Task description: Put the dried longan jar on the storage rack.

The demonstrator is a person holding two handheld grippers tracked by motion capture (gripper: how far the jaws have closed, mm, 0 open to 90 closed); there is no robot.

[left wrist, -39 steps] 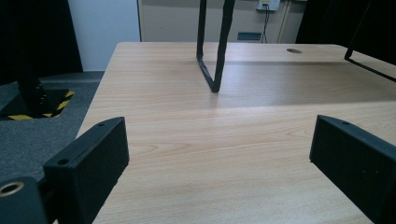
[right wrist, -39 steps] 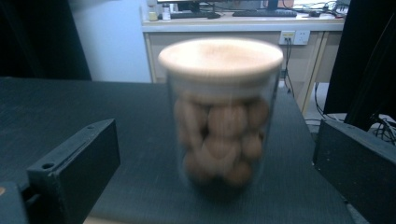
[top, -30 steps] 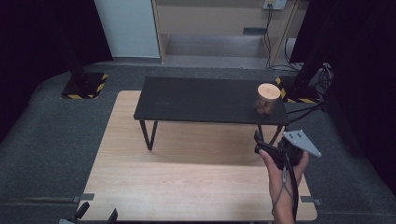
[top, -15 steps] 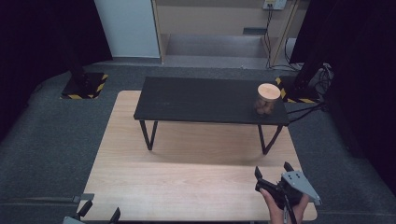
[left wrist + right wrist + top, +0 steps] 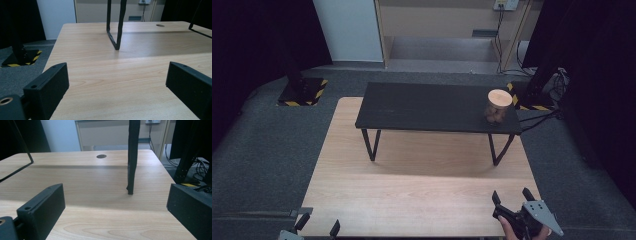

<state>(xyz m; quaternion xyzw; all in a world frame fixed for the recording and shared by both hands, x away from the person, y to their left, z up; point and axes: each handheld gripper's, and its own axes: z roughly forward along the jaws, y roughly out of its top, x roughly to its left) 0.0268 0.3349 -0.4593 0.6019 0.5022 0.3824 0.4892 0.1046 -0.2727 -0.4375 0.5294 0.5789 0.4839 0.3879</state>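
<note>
My right tool (image 5: 511,197) sits low at the near right corner of the pale wooden platform (image 5: 412,200), jaws spread wide with nothing between them. My left tool (image 5: 318,225) is at the near left edge, jaws spread too. On the far right end of the small black worktop (image 5: 427,107) stands a jar with a wooden lid (image 5: 497,106), well apart from both tools.

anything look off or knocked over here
Nothing stands out. The jar stands upright near the right end of the black table, close to its front edge but fully on it. The black table sits level on the wooden platform. Both tools, left and right, are open and hold nothing.
</note>
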